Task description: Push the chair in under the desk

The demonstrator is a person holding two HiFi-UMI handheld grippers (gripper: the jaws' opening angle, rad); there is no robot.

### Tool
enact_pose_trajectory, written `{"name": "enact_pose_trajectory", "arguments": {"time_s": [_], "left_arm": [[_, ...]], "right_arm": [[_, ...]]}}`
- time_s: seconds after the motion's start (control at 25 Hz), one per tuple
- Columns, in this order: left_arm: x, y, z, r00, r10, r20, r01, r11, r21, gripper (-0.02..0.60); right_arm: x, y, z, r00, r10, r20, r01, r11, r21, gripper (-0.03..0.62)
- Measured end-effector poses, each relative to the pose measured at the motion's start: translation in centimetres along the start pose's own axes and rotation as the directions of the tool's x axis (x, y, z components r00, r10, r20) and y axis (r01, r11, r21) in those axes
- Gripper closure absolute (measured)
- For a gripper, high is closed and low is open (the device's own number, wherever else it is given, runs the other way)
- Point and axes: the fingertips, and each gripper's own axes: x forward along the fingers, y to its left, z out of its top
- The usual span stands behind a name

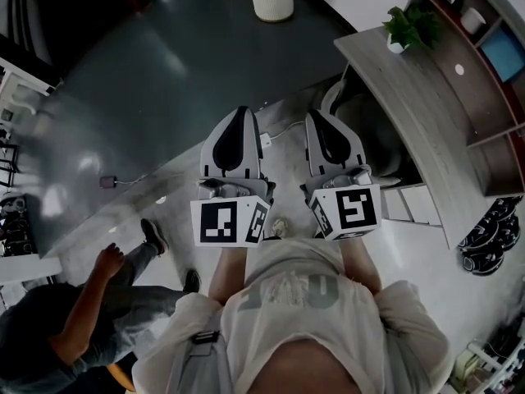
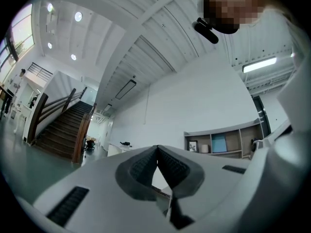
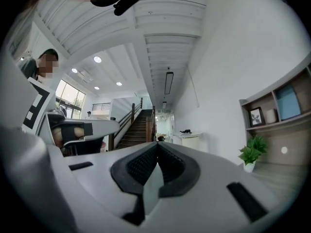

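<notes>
A person in dark clothes (image 1: 74, 318) crouches at my far left on the pale flooring, and beyond them spreads a dark, glossy floor (image 1: 164, 64) that catches blurred ceiling light. A thin cable with a small plug (image 1: 107, 182) lies at its edge.

My left gripper (image 1: 239, 113) is held out in front of my chest. It has a smooth grey-white shell tapering to a rounded nose, with a black-and-white marker cube at its base. Its ribbed black rubber pads (image 2: 141, 166) meet tip to tip with nothing between them.

My right gripper (image 1: 317, 117) sits just beside it and has the same shape. Its jaws are pressed together on nothing, the textured pads touching along one seam.

Just past its nose is the chair (image 1: 361, 130). It has a dark seat with a pale curved frame, and it sits at the desk's inner edge, partly beneath the top.

The desk (image 1: 426, 113) is a long curved slab of grey wood grain. A small leafy green plant in a white pot (image 1: 410, 27) stands near its far end. Behind it runs a wooden shelf unit (image 1: 484, 48) with open compartments.
</notes>
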Motion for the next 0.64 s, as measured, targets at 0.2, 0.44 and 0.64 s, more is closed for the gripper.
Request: {"name": "enact_pose_trajectory", "arguments": {"time_s": [0.2, 0.44, 0.64], "left_arm": [[0.4, 0.1, -0.6, 1.000, 0.009, -0.014, -0.009, 1.000, -0.017, 0.568], [0.8, 0.8, -0.9, 0.999, 0.030, -0.020, -0.030, 0.999, -0.032, 0.568], [1.1, 1.5, -1.2, 0.999, 0.037, -0.028, -0.038, 0.998, -0.044, 0.568]], "right_arm": [[0.1, -0.6, -0.2, 1.000, 0.006, -0.013, -0.006, 1.000, 0.008, 0.577], [0.7, -0.7, -0.8, 0.999, 0.025, -0.028, -0.024, 0.999, 0.030, 0.577], [1.1, -0.5, -1.1, 0.999, 0.032, -0.041, -0.032, 0.999, 0.016, 0.577]]}}
